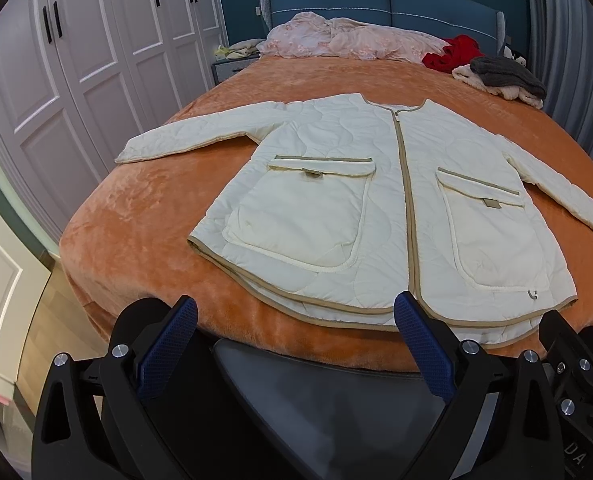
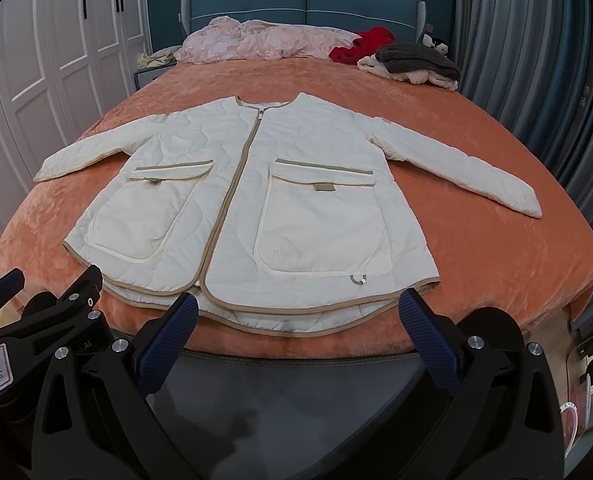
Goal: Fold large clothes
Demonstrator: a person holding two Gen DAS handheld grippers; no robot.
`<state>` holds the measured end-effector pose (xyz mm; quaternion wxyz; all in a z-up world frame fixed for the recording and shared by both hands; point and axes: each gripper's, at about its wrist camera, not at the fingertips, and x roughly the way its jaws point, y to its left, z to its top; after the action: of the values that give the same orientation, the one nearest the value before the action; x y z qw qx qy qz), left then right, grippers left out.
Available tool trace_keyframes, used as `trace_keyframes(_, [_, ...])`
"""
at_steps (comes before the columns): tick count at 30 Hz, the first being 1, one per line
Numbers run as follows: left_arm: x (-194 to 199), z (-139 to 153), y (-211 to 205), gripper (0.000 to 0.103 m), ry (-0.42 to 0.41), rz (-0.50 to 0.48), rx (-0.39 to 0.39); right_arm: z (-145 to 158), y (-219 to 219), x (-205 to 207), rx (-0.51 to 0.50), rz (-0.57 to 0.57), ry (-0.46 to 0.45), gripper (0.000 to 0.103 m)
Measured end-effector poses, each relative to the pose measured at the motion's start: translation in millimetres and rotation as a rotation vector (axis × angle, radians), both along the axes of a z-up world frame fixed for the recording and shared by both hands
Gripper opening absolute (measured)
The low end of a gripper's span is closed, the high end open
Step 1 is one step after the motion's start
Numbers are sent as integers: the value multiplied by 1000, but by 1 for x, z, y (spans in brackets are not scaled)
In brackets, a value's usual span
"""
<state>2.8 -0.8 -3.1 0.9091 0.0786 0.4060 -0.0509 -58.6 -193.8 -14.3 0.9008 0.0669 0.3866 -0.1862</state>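
Jacket: a cream quilted jacket (image 1: 380, 208) (image 2: 252, 208) lies flat and face up on the bed, zipped, collar toward 12 o'clock and hem toward 6 o'clock, both sleeves spread out to the sides.
Pockets: two large patch pockets with tan-trimmed flaps, one on each side of the zip (the one at 5 o'clock in the right wrist view carries a small metal ring near its lower edge).
Bed: an orange plush blanket (image 1: 136, 220) (image 2: 476, 240) covers it; the jacket's hem lies near the foot edge.
Left tongs (image 1: 296, 332): released, blue-padded fingers spread wide, held level just off the foot of the bed at 6 o'clock, pointing at the hem's left half, touching nothing.
Right tongs (image 2: 298, 328): also released and spread wide, level at 6 o'clock, aimed at the hem's right half, clear of the cloth.
Side by side: each view shows part of the other tool at its edge, so the two are held close together.
Far end: a pink quilt (image 1: 348, 38) (image 2: 256, 40), a red garment (image 1: 450, 54) (image 2: 360, 46) and a grey and cream pile (image 1: 504, 76) (image 2: 414, 62) lie near the headboard at 12 to 1 o'clock.
Left wall: white wardrobe doors (image 1: 76, 60) (image 2: 56, 40) at 9 to 10 o'clock.
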Motion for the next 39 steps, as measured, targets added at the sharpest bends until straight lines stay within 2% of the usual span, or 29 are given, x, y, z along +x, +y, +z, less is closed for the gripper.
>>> trace_keyframes(39, [3,1,4,96,1,3,-5,0,-1,0,3,-1,1,98])
